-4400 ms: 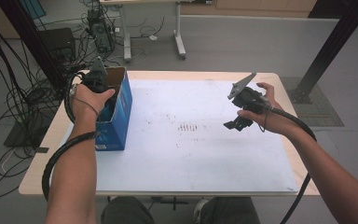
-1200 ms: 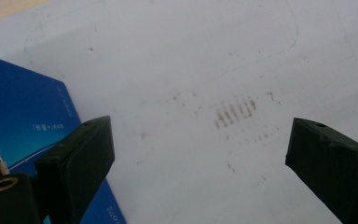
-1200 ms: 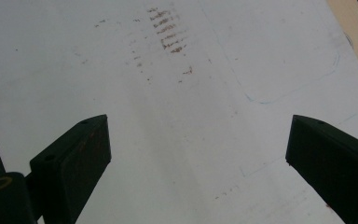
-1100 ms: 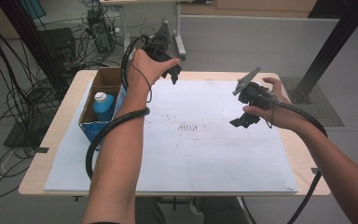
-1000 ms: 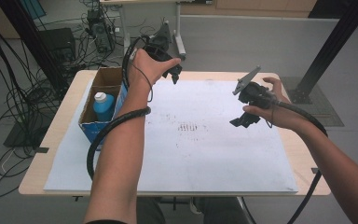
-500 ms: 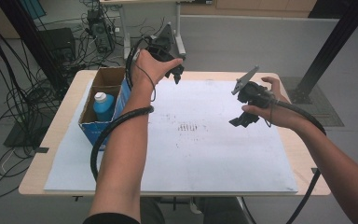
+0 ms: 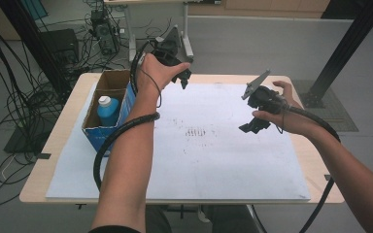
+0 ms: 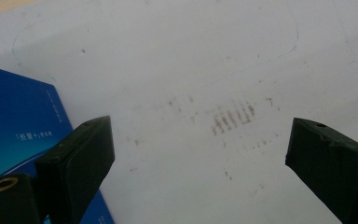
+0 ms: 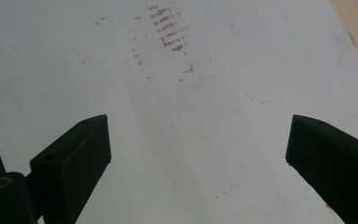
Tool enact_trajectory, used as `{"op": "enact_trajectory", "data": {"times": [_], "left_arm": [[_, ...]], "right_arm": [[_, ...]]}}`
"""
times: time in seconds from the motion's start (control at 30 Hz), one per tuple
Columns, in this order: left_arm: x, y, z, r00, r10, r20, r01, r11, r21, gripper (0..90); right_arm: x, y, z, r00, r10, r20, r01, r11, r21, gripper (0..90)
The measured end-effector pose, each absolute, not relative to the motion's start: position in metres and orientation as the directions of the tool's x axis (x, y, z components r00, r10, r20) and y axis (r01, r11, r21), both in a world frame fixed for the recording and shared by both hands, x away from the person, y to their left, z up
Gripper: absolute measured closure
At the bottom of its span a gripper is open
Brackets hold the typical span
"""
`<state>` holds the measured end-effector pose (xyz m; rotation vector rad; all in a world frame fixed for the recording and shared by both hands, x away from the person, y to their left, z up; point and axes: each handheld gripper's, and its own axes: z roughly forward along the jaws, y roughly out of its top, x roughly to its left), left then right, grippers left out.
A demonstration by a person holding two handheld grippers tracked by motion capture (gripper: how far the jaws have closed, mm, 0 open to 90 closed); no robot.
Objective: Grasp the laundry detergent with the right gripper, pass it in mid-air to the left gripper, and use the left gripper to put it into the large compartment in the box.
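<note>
**Q:** Fingers first: what are they doing?

**A:** Both pairs of black fingers are spread wide with nothing between them. In the left gripper view the fingers (image 8: 81, 161) stand apart over the white sheet (image 8: 177, 56), with a corner of the blue box (image 8: 14, 126) at the left. In the right gripper view the fingers (image 9: 77, 156) are just as wide, above the same sheet and its brown smudges (image 9: 168, 28).

**Q:** How are the arms posed?

**A:** From the high view, the left forearm reaches far forward from the bottom edge, almost straight. The left hand (image 7: 158, 73) is bent at the wrist and lifted above the far edge of the table (image 7: 68, 111), and the left gripper (image 7: 184, 80) points down and slightly toward the person. A black cable loops around that forearm. The right arm comes in from the lower right, elbow bent. The right hand (image 7: 284, 114) holds the right gripper (image 7: 250, 127) in the air over the right side of the sheet, tilted down toward the middle.

**Q:** Where is the box?

**A:** It sits open at the table's left side, beside the left forearm and well apart from both grippers. A blue bottle with a white cap (image 7: 108, 110) stands upright inside.
</note>
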<state>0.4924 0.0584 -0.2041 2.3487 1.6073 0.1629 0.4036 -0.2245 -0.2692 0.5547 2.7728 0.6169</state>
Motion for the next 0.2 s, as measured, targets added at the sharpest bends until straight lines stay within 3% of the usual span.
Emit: {"op": "enact_trajectory", "data": {"times": [0.2], "left_arm": [[0.4896,0.0603,-0.2035,0.370,0.926,-0.075,0.893,-0.332,0.304,8.2]], "right_arm": [[0.4026,-0.2213,-0.2706,-0.900,0.408,-0.152,0.305,0.840,0.449,6.5]]}}
